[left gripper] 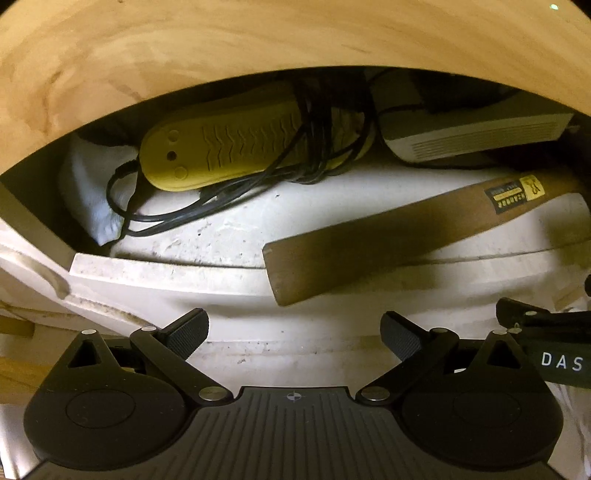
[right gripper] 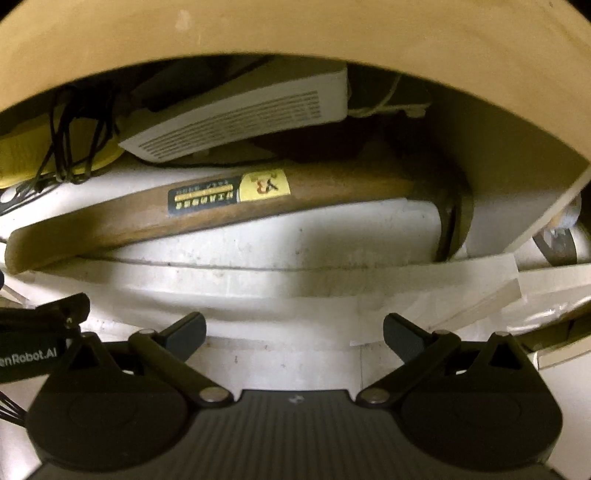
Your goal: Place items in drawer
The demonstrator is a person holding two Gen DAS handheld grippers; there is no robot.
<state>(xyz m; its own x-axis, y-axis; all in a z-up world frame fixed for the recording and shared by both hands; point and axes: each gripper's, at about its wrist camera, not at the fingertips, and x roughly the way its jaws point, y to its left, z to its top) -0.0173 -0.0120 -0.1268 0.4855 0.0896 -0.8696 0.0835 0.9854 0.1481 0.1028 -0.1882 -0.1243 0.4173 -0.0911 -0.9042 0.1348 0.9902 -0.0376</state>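
Observation:
The open white drawer (left gripper: pixel 162 273) (right gripper: pixel 258 280) sits under a wooden tabletop. Inside lie a hammer with a brown wooden handle (left gripper: pixel 388 240) (right gripper: pixel 207 214), a yellow device (left gripper: pixel 229 151) (right gripper: pixel 26 155) wrapped in a black cord, and a white vented box (left gripper: pixel 469 136) (right gripper: pixel 240 118). The hammer handle's end sticks out over the drawer's front edge. My left gripper (left gripper: pixel 293 334) is open and empty just in front of the drawer. My right gripper (right gripper: pixel 293 334) is open and empty in front of the drawer, below the hammer.
The wooden tabletop (left gripper: pixel 258 44) (right gripper: pixel 332 33) overhangs the drawer closely. A white cloth (left gripper: pixel 92 184) lies at the drawer's left end. The other gripper shows at the right edge of the left view (left gripper: pixel 546 332) and the left edge of the right view (right gripper: pixel 40 332).

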